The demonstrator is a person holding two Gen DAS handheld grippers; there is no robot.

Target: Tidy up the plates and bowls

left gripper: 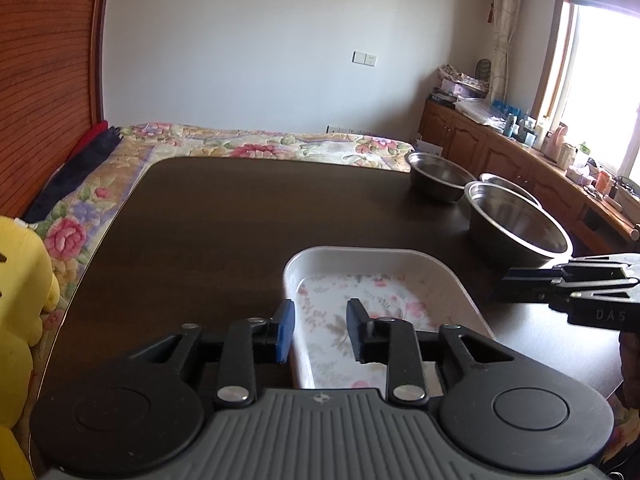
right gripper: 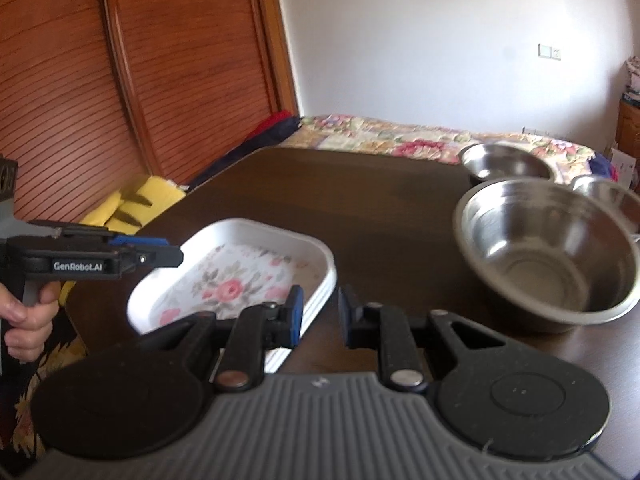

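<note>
A white rectangular plate (left gripper: 448, 276) with a flower print lies on the dark table (left gripper: 240, 220). My left gripper (left gripper: 320, 328) is open and straddles the plate's left wall, one finger outside and one over the inside. My right gripper (right gripper: 320, 312) is open at the plate's (right gripper: 224, 276) right corner; the rim lies by its left finger. Three steel bowls stand to the right: a large one (left gripper: 520, 224) (right gripper: 548, 248), a smaller one (left gripper: 436, 176) (right gripper: 504, 164) behind it, and a third (left gripper: 508, 184) (right gripper: 612, 196) partly hidden. Each gripper shows in the other's view, the right (left gripper: 506, 286) and the left (right gripper: 172, 256).
A bed with a floral cover (left gripper: 260, 144) runs along the table's far edge. A yellow plush toy (left gripper: 16, 300) sits off the left edge, by a wooden wardrobe (right gripper: 140, 80). A cluttered cabinet (left gripper: 520, 152) stands at the right. A hand (right gripper: 28, 320) holds the left gripper's handle.
</note>
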